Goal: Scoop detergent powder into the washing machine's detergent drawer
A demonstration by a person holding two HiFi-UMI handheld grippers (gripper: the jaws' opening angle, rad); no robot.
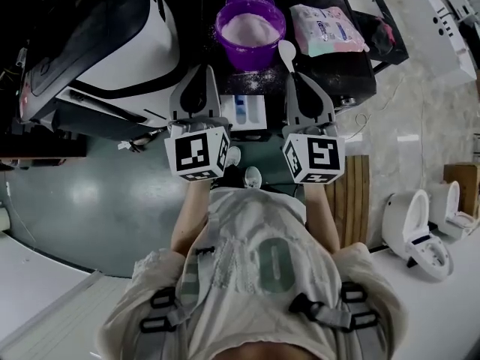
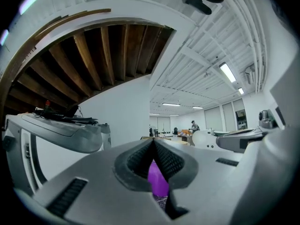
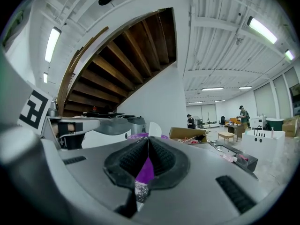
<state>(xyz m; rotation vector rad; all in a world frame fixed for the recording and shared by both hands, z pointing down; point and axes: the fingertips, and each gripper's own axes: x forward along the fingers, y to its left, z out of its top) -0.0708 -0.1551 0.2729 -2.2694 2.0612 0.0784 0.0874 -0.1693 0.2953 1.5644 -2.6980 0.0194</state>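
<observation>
Head view, left gripper [image 1: 202,70]: held low before the person, its marker cube towards the body, its tip over the near edge of the dark top [image 1: 352,70].
Head view, right gripper [image 1: 294,75]: level with the left one and well apart from it.
Head view, detergent drawer [image 1: 259,112]: pulled out between the two grippers, a blue part showing in its left half.
Head view, purple bowl [image 1: 247,55]: on the dark top beyond the drawer, filled with pale detergent powder [image 1: 251,27]; specks of powder lie on the top in front of it.
Head view, white spoon [image 1: 287,51]: just right of the bowl, its handle running back to the right gripper's tip.
Head view, soft packet [image 1: 328,28]: on the dark top, right of the spoon (pink and pale green).
Left gripper view, jaws: pressed together at the tips, nothing between them; the bowl's purple shows through the slit lower down.
Right gripper view, jaws: pads closed against each other; purple and speckled top show through the slit below.
Right gripper view, spoon [image 3: 154,128]: its bowl rises right behind the tips; I cannot tell whether the handle's end is caught there.
</observation>
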